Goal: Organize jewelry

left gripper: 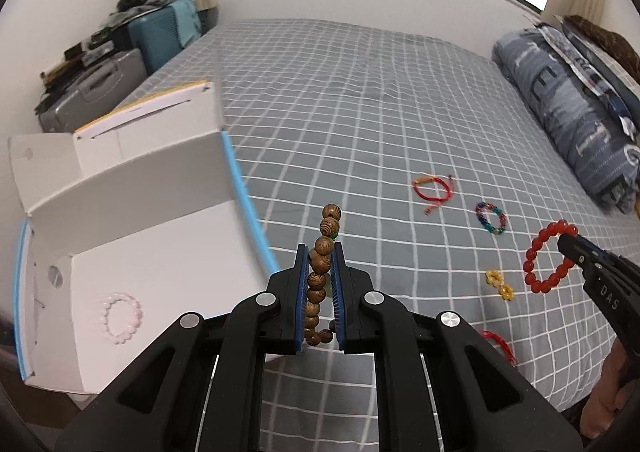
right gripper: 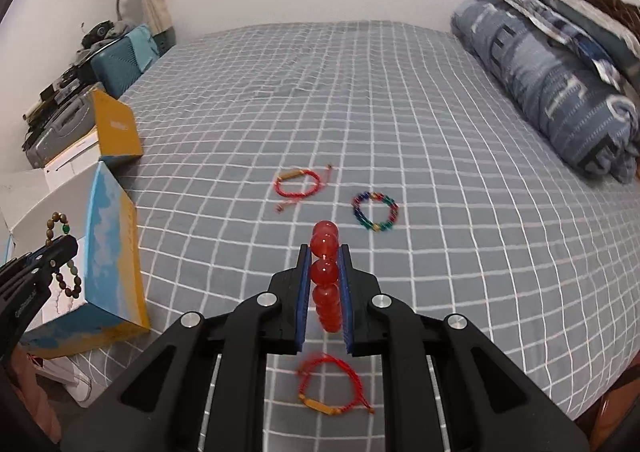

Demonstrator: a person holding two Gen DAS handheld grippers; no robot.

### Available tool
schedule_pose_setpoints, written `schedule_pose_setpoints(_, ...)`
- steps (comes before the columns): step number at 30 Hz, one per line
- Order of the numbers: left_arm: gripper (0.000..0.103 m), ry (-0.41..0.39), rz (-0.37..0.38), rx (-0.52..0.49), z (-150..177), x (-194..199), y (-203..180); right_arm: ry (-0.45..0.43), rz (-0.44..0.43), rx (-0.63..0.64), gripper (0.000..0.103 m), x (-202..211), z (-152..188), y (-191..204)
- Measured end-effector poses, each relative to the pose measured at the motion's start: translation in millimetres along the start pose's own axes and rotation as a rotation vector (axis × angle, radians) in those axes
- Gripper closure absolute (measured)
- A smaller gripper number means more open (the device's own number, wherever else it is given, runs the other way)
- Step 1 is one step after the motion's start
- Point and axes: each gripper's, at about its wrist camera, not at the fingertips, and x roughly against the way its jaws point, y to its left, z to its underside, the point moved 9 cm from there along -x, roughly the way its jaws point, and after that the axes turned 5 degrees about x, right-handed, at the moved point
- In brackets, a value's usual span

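Left wrist: wooden bracelet (left gripper: pixel 320 276) beside box edge (left gripper: pixel 240 187), open bedsheet (left gripper: pixel 360 111) beyond.

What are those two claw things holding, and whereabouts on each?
The left gripper pinches one side of the wooden bead bracelet; the right gripper pinches one side of the red bead bracelet.

The brown bracelet (left gripper: pixel 320 272) is of wooden beads with a swirling grain and a dull sheen. The red bracelet (right gripper: pixel 326 278) has smooth, glossy, glass-like beads. Both grippers are matt black plastic with ribbed blue pads (left gripper: pixel 301 302) and shiny metal rivets (left gripper: pixel 266 298). The box (left gripper: pixel 160 252) is matt white card inside, printed paper outside. The bedsheet (left gripper: pixel 360 111) is soft checked cloth, slightly wrinkled. The corded bracelet (right gripper: pixel 298 181) is woven red string.
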Motion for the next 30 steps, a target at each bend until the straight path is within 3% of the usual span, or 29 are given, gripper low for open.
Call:
schedule_pose_setpoints(13,0.093,-0.01,-0.077,0.109,-9,9,97,-0.034,-0.086,0.106,0.091,0,-44,84)
schedule_pose_setpoints(21,0.092,-0.006,-0.155,0.189,-3,13,168,-0.081,-0.18,0.195,0.091,19,-70,167)
schedule_pose_setpoints(22,0.092,-0.004,-0.162,0.199,-1,14,175,-0.092,-0.213,0.222,0.091,25,-73,192)
schedule_pose_setpoints(30,0.092,-0.012,-0.203,0.272,8,24,228,-0.099,-0.304,0.299,0.091,30,-69,266)
